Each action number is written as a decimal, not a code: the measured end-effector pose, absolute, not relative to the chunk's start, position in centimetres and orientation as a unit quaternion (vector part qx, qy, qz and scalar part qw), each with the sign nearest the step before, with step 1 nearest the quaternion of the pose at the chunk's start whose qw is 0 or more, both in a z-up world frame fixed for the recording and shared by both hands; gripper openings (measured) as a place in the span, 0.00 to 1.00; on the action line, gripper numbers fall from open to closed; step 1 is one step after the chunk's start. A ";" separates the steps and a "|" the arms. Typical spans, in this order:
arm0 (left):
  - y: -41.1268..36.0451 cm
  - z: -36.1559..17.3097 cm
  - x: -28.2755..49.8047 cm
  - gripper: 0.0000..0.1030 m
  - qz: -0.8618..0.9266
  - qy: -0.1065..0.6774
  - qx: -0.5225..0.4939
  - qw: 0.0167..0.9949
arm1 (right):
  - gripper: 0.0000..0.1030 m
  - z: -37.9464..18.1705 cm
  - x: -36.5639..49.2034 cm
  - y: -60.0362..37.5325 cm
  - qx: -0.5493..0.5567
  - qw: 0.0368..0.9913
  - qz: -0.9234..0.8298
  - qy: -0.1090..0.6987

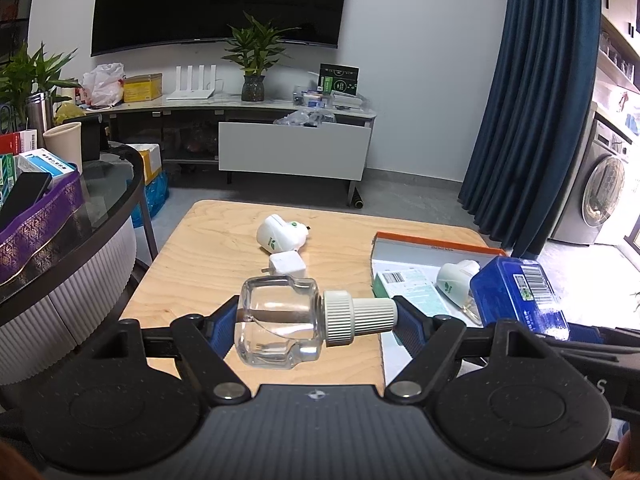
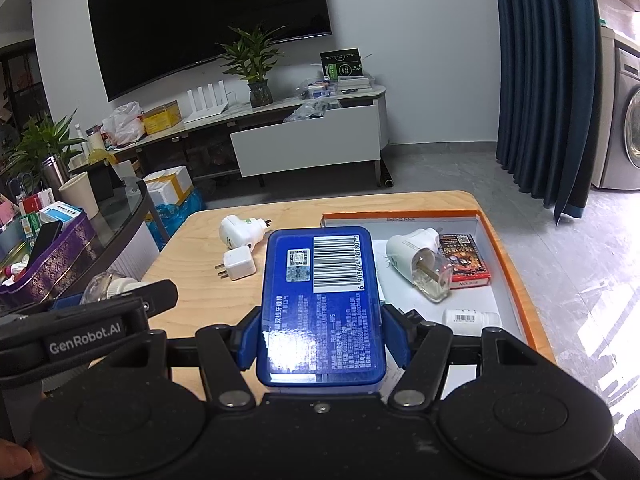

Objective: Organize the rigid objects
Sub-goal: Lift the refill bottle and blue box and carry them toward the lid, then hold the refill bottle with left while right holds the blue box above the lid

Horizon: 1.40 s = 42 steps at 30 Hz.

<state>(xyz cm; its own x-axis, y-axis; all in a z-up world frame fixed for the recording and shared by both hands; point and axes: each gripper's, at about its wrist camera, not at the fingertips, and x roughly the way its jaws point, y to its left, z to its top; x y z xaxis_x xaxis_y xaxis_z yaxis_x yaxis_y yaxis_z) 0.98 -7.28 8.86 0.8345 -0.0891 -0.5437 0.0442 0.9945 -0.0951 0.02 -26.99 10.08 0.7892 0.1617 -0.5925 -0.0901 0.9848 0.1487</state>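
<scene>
- Left claw (image 1: 316, 312) pinching a clear glass refill bottle (image 1: 278, 320) lengthwise, one blue pad on the base, the other on the tip of its ribbed white cap (image 1: 358, 316); bottle lying sideways, lifted above the wooden surface (image 1: 200, 256).
- Right claw (image 2: 320, 340) clamped on a blue tin (image 2: 320, 304) by its long sides, barcode face up, held over the near left part of the orange-rimmed tray (image 2: 508, 256).
- Inside the tray: a white plug-in vaporizer with bottle attached (image 2: 420, 264), lying on its side; a red card box (image 2: 464, 260) just beside it on the right; a small white bottle with a barcode label (image 2: 472, 318) near the front edge.
- On the bare surface left of the tray: a white plug-in heater with green dot (image 1: 282, 234), lying tipped over; a white square charger (image 1: 287, 265) just in front of it, prongs pointing left.
- Beyond the surface: TV cabinet (image 1: 292, 148), wall television (image 1: 220, 0), potted plant (image 1: 254, 56), blue curtain (image 1: 532, 100).
- Washing machine (image 1: 600, 188) at far right.
</scene>
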 end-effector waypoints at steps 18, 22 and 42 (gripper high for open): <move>-9.2 9.2 -0.5 0.77 -0.055 0.284 -0.037 0.957 | 0.72 10.8 -2.5 -29.0 0.070 0.948 0.056 0.304; -9.7 9.2 -0.7 0.77 -0.062 0.283 -0.035 0.956 | 0.72 10.9 -2.9 -29.5 0.074 0.949 0.052 0.302; -13.6 9.0 -1.0 0.77 -0.110 0.287 -0.022 0.951 | 0.72 11.0 -4.6 -33.3 0.087 0.952 0.005 0.294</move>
<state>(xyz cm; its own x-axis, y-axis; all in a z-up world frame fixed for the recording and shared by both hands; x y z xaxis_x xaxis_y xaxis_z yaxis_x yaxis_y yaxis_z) -1.00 -13.64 8.97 0.8114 -0.2229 -0.5403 0.1973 0.9746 -0.1057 -4.60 -33.26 11.00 0.8270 0.0613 -0.5588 0.0412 0.9848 0.1690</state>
